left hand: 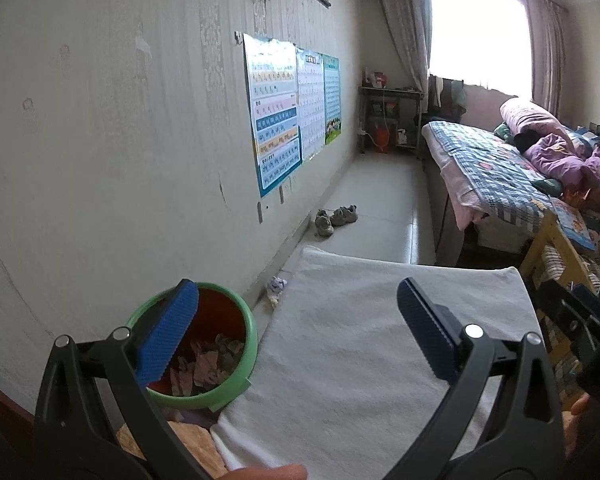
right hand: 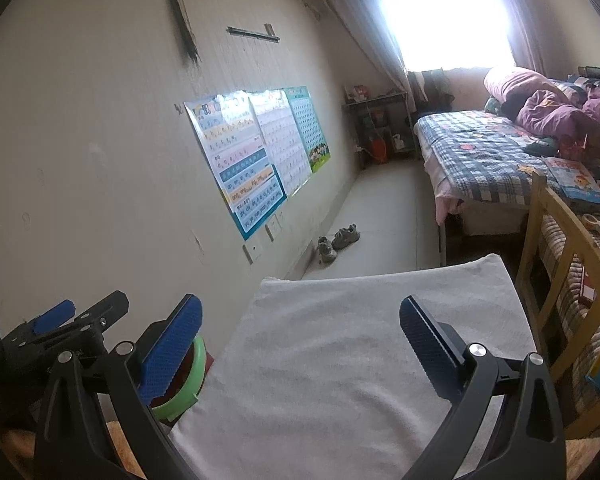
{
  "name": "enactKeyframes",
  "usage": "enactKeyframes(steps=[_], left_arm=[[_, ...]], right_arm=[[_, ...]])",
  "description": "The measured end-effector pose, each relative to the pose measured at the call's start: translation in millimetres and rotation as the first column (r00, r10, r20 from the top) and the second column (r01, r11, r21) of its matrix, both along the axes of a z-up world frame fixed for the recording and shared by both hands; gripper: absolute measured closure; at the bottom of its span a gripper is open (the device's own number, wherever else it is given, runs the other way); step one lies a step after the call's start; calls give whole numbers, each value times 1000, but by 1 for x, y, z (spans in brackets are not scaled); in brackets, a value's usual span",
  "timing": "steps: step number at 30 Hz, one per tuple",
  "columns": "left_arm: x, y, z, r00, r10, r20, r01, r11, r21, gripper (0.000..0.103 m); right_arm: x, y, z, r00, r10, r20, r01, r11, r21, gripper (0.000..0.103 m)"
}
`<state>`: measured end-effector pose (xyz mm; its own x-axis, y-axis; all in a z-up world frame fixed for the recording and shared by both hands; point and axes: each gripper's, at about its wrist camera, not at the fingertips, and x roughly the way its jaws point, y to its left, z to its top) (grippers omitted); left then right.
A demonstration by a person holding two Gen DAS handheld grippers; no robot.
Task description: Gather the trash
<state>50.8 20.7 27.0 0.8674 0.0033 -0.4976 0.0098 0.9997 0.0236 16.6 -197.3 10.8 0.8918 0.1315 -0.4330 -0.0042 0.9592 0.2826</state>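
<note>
A green-rimmed bin (left hand: 236, 360) with a red inside stands at the left edge of a white towel (left hand: 360, 340). Several crumpled papers (left hand: 208, 364) lie inside it. My left gripper (left hand: 300, 332) is open and empty, its left finger over the bin and its right finger over the towel. My right gripper (right hand: 300, 340) is open and empty above the white towel (right hand: 340, 340). The bin's green rim (right hand: 192, 380) shows behind its left finger. The left gripper (right hand: 56, 320) shows at the far left of the right wrist view. A crumpled scrap (left hand: 277, 286) lies on the floor by the wall.
A wall with posters (left hand: 288, 112) runs along the left. A pair of shoes (left hand: 336, 218) lies on the floor past the towel. A bed (left hand: 500, 168) with quilts stands to the right, and a wooden chair (right hand: 560, 280) beside the towel. A small shelf (left hand: 388, 120) stands at the far wall.
</note>
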Motion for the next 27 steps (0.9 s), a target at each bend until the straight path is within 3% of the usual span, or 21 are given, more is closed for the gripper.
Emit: enactKeyframes(steps=[27], left_arm=[[7,3,-11,999,-16,-52,15,1000,-19,5]], right_arm=[[7,-4,-11,998,-1,-62,2,1000,3,7]])
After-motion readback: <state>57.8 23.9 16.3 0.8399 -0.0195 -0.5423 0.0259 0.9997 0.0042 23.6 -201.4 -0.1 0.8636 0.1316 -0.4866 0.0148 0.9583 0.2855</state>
